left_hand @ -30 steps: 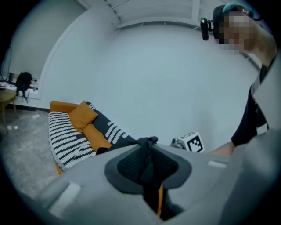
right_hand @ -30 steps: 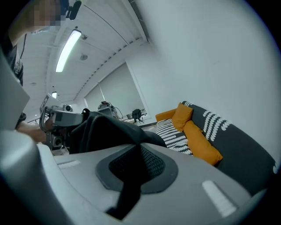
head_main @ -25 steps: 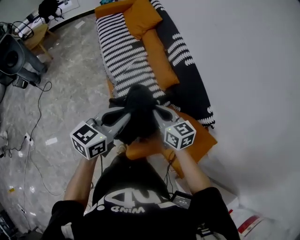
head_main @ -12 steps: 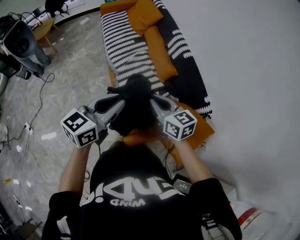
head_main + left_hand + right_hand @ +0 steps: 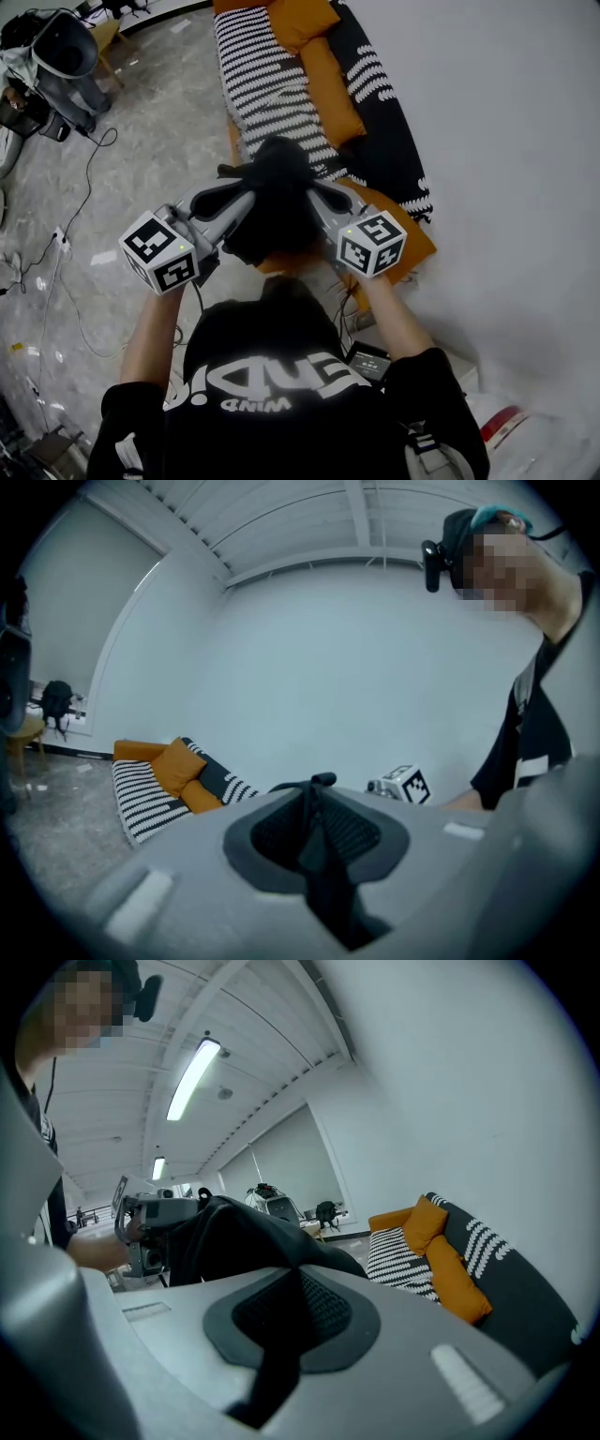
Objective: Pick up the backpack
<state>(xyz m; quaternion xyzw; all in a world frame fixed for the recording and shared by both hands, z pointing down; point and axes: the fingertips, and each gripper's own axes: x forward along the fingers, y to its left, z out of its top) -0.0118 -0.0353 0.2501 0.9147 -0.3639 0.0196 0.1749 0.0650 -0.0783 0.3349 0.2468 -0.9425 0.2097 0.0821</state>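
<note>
Head view: a pale wall (image 5: 506,141) fills the right side and grey floor (image 5: 141,150) the left. A striped sofa (image 5: 272,103) with orange cushions (image 5: 328,80) runs between them, away from the person. The black backpack (image 5: 277,202) hangs in the air before the person's chest, over the sofa's near end, and looks clear of the seat. The left gripper (image 5: 242,202) and right gripper (image 5: 322,199) flank it at about equal height. The gripper views show each pair of jaws pressed almost together, pinching a thin black strap (image 5: 317,850) of the bag, one on each side. Judgement: the lift is in hand and looks nearly done. To do it well, raise both hands evenly and hold the pinch firm. The whole load hangs from narrow webbing and could slip or swing. Room: the wall is close on the right and the sofa edge lies ahead and below. The floor is open to the left, though cables (image 5: 80,197) trail there and equipment (image 5: 56,56) stands at far left.
</note>
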